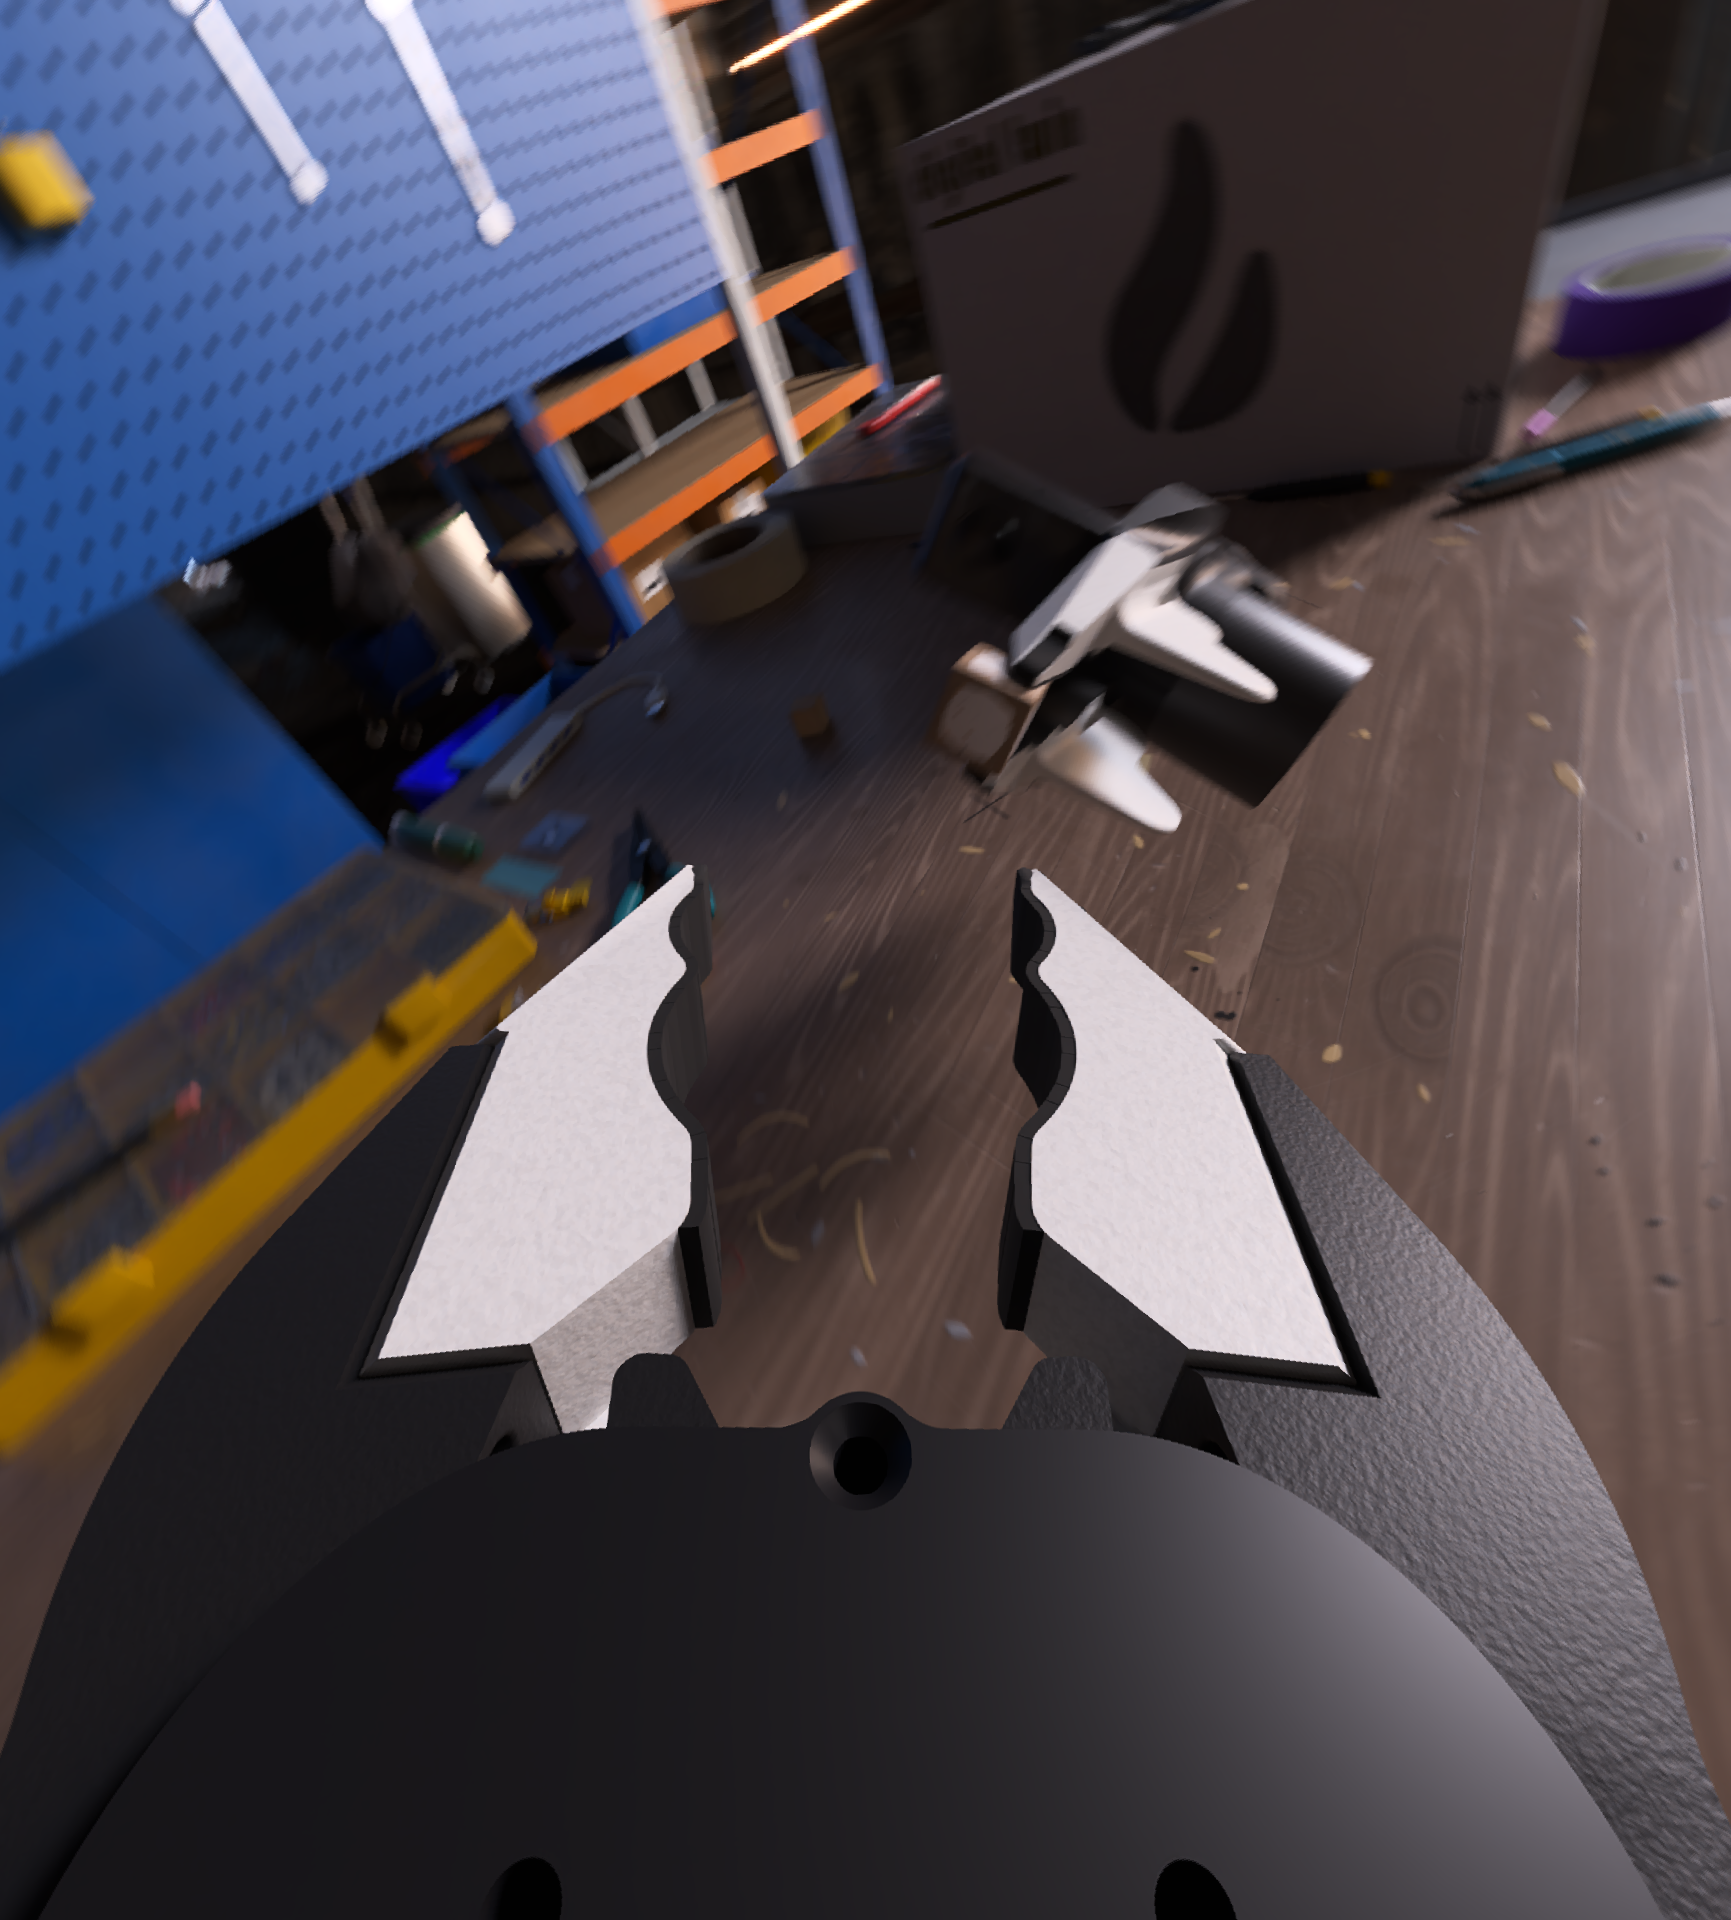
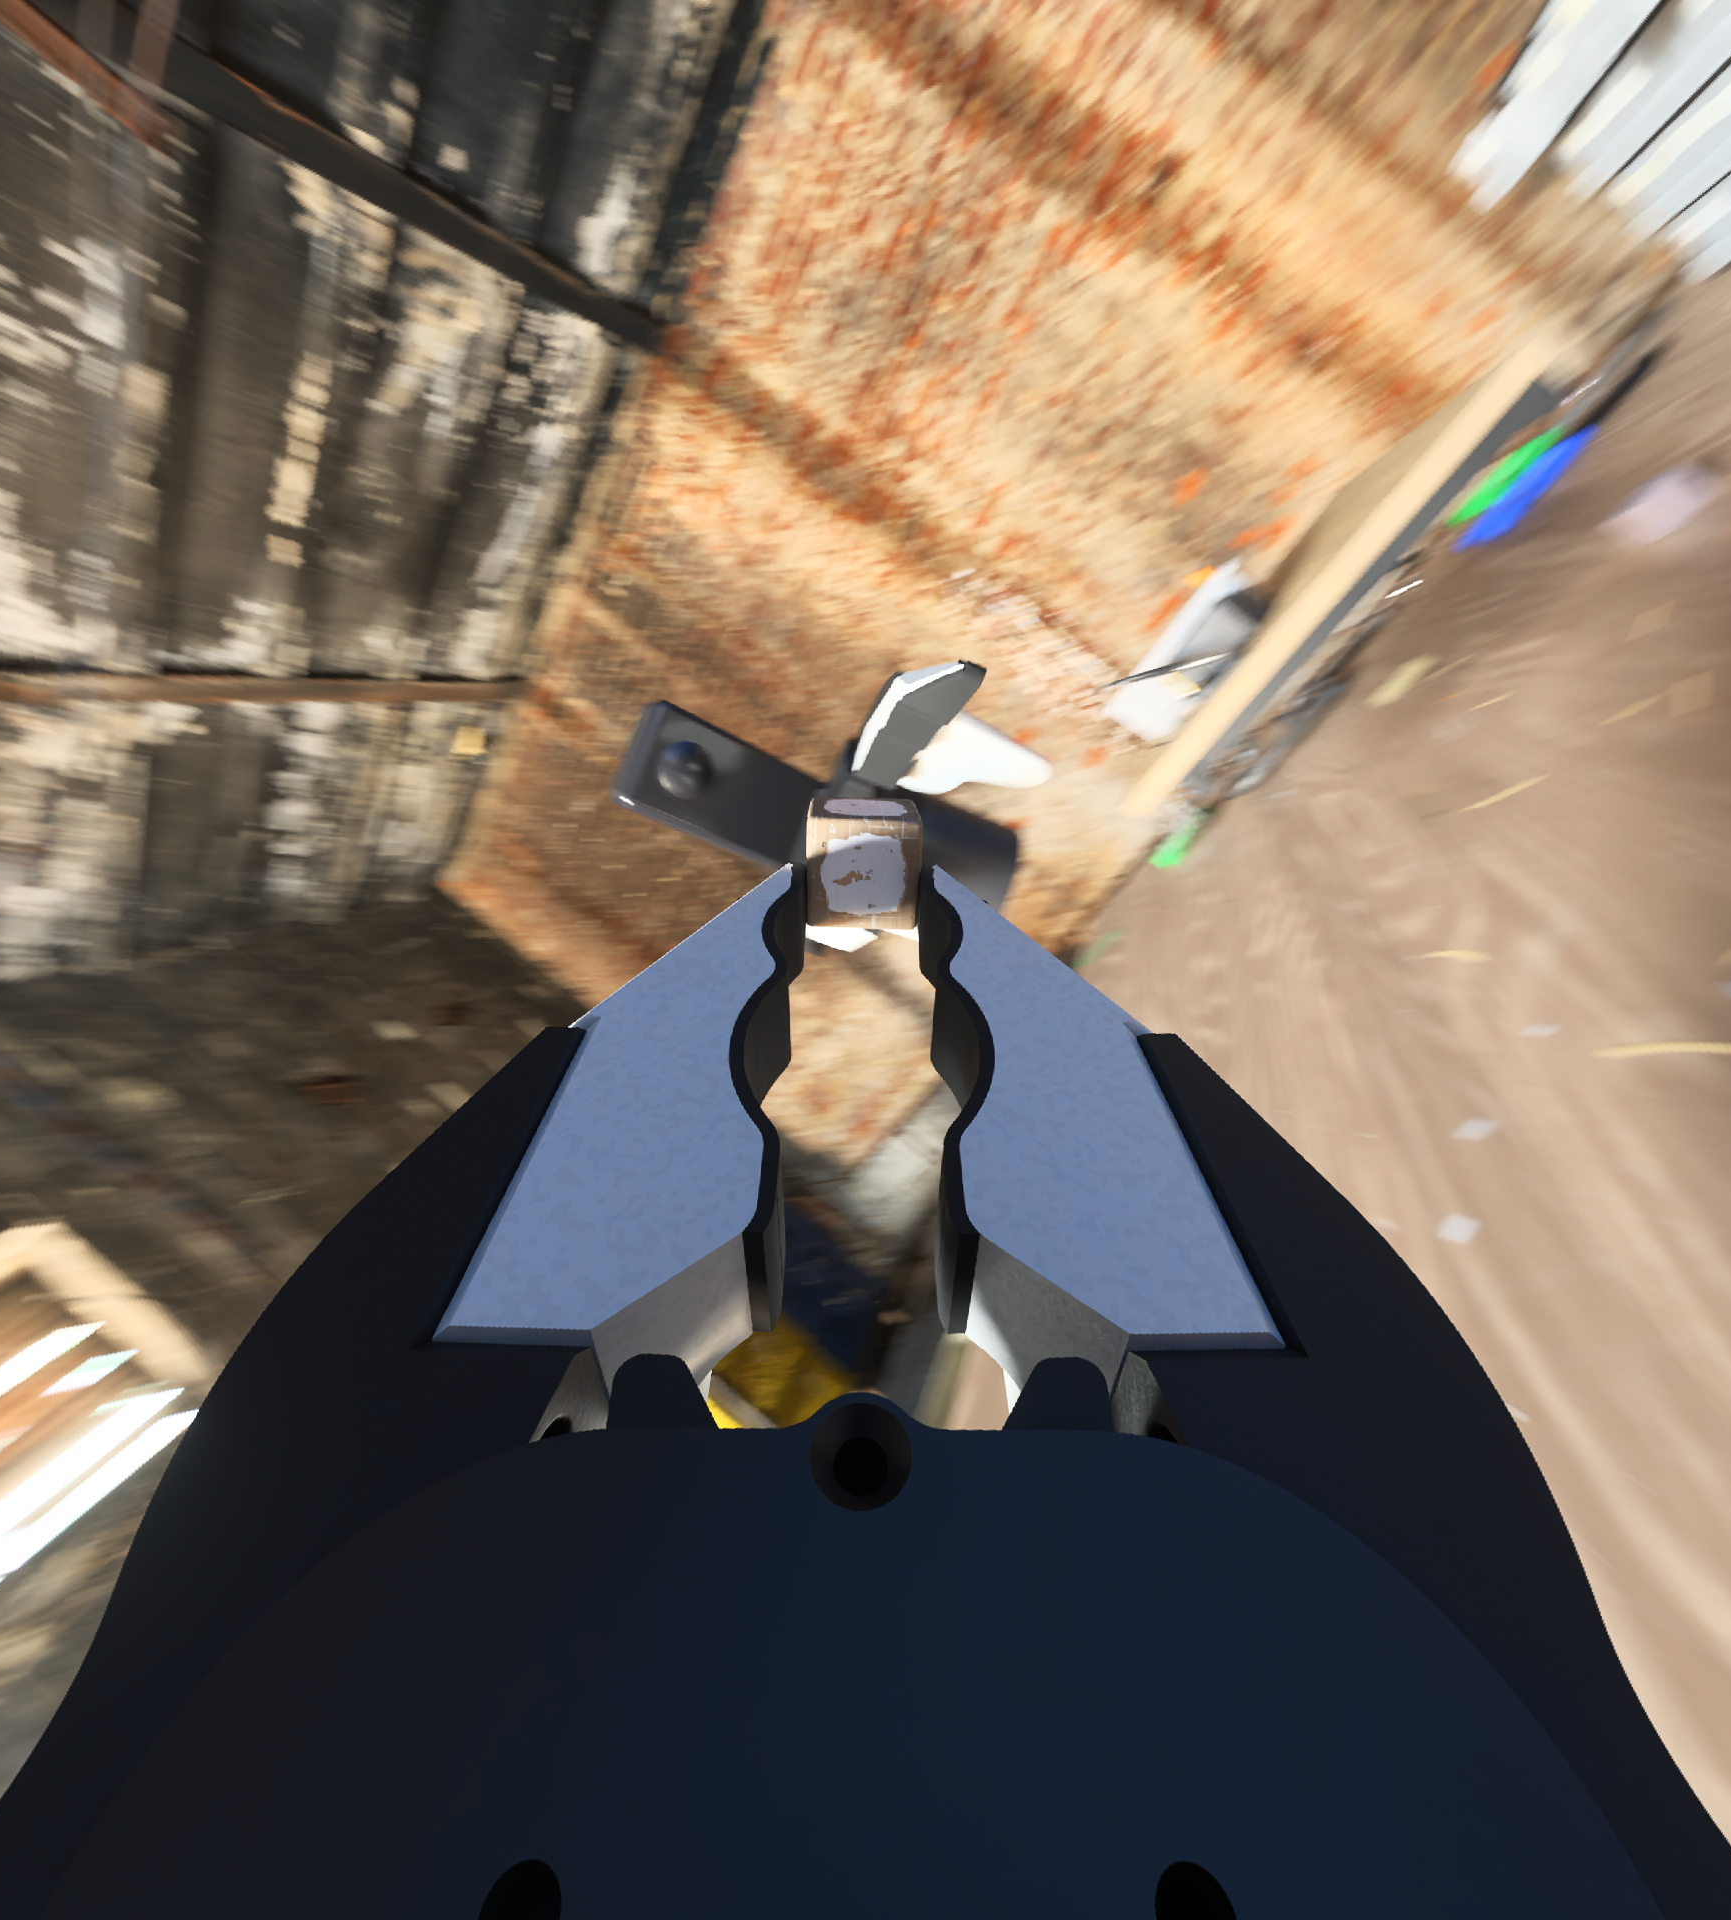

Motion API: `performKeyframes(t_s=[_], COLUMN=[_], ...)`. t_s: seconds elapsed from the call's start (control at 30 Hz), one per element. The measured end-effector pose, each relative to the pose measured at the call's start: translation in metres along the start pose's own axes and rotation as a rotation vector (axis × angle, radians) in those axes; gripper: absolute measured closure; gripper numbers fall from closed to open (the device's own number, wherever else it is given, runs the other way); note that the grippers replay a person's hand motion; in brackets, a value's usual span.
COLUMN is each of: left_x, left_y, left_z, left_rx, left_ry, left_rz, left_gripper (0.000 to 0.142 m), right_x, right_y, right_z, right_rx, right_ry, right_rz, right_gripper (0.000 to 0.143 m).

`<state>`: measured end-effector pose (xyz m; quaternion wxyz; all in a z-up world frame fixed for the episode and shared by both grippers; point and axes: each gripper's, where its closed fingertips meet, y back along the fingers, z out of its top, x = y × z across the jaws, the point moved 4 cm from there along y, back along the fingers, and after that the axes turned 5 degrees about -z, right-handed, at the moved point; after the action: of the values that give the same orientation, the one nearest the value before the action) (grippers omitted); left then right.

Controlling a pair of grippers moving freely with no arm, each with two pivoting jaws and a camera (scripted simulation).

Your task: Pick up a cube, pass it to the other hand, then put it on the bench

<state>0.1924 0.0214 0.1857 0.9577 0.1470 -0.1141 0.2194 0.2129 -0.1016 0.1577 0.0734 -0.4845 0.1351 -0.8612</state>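
My right gripper (image 2: 861, 883) is shut on a small worn wooden cube (image 2: 861, 868), pinched between its fingertips. In the left wrist view the same cube (image 1: 986, 707) shows in the right gripper (image 1: 1032, 717) over the wooden bench (image 1: 1463, 1039), well ahead of me. My left gripper (image 1: 861, 894) is open and empty, its jaws pointing toward the held cube with a clear gap between us. The left gripper (image 2: 996, 722) also shows just beyond the cube in the right wrist view. A second, smaller cube (image 1: 811, 717) lies on the bench to the left of the held one.
A large cardboard box (image 1: 1256, 260) stands at the back of the bench, with a purple tape roll (image 1: 1661, 291) and a pen (image 1: 1609, 447) to its right. A brown tape roll (image 1: 736, 566), a yellow organiser case (image 1: 217, 1143) and small clutter lie along the left under a blue pegboard (image 1: 217, 312).
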Motion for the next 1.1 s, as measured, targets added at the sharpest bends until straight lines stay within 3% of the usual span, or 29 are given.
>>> performKeyframes(t_s=[0.13, 0.23, 0.4, 0.5, 0.6, 0.7, 0.83, 0.97, 1.1], left_x=[0.003, -0.005, -0.025, -0.031, -0.030, -0.031, -0.031, -0.030, -0.031], left_y=[0.038, 0.061, 0.072, 0.069, 0.066, 0.064, 0.067, 0.072, 0.072], left_z=[-0.029, -0.065, -0.097, -0.099, -0.096, -0.095, -0.094, -0.094, -0.098], left_rx=[0.072, 0.131, 0.198, 0.221, 0.210, 0.216, 0.220, 0.215, 0.221], left_ry=[0.330, 0.475, 0.477, 0.463, 0.446, 0.442, 0.439, 0.443, 0.469], left_rz=[0.196, 0.373, 0.445, 0.417, 0.411, 0.400, 0.403, 0.414, 0.405], left_gripper=[0.079, 0.080, 0.082, 0.082, 0.085, 0.092, 0.101, 0.103, 0.103], right_x=[0.007, 0.011, 0.031, 0.065, 0.072, 0.022, -0.055, -0.086, -0.084], right_y=[0.046, 0.081, 0.122, 0.160, 0.206, 0.236, 0.252, 0.245, 0.243], right_z=[0.000, -0.016, -0.035, 0.007, 0.067, 0.105, 0.108, 0.082, 0.067], right_rx=[-0.057, -0.061, -0.040, -0.138, -0.086, 0.240, 0.658, 0.853, 0.957], right_ry=[0.397, 0.684, 0.865, 0.951, 0.916, 0.786, 0.662, 0.541, 0.507], right_rz=[-0.431, -0.804, -1.110, -1.276, -1.434, -1.458, -1.414, -1.323, -1.342], right_gripper=[0.122, 0.122, 0.122, 0.122, 0.122, 0.122, 0.122, 0.122, 0.122])
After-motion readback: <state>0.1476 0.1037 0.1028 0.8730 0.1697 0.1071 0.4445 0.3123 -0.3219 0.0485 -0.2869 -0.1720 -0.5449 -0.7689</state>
